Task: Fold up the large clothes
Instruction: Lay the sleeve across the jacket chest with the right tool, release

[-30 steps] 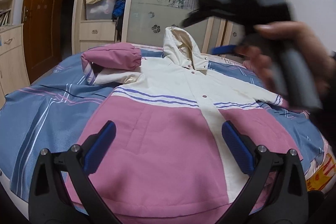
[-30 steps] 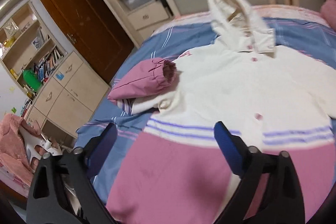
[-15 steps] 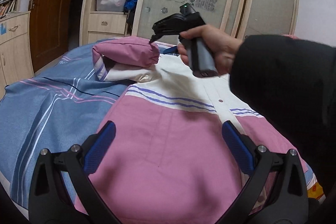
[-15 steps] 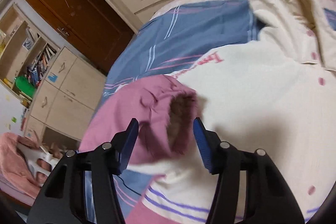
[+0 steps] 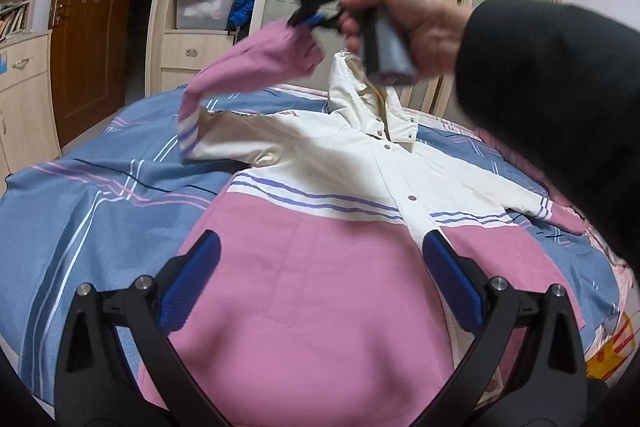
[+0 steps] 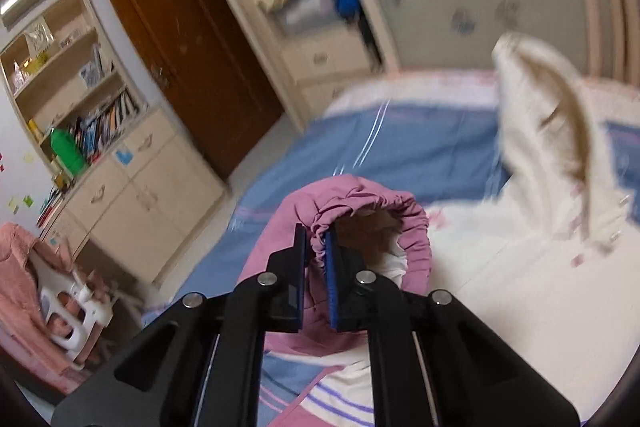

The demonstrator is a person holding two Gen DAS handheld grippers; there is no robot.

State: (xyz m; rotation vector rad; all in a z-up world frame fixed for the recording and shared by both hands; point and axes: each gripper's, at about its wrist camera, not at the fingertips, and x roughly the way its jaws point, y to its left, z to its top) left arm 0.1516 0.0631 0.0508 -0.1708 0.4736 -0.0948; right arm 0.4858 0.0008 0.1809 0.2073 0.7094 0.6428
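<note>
1. A pink-and-cream hooded jacket [image 5: 320, 227] lies front-up and buttoned across a blue striped bed [image 5: 80, 195], its hem nearest the left camera and its hood [image 5: 360, 99] propped at the far end, a layout that leaves the body flat for folding
2. The pink sleeve [image 5: 256, 67] rises off the bed, pinched at the gathered cuff [image 6: 360, 211] by the right hand-held gripper [image 6: 316, 247], whose blue pads are clamped on the cuff rim; holding the sleeve by its end likely lets the whole arm swing over the chest in one pull
3. The left hand-held gripper [image 5: 320, 279] hovers above the pink hem with its fingers wide apart, holding nothing, seemingly waiting its turn
4. Half a second earlier the sleeve rested bunched on the bed with the right gripper's fingers spread around the cuff; now they are closed and the sleeve is lifted and stretched
5. A wardrobe [image 5: 440, 27] and a wooden door [image 5: 96, 27] stand behind the bed
</note>
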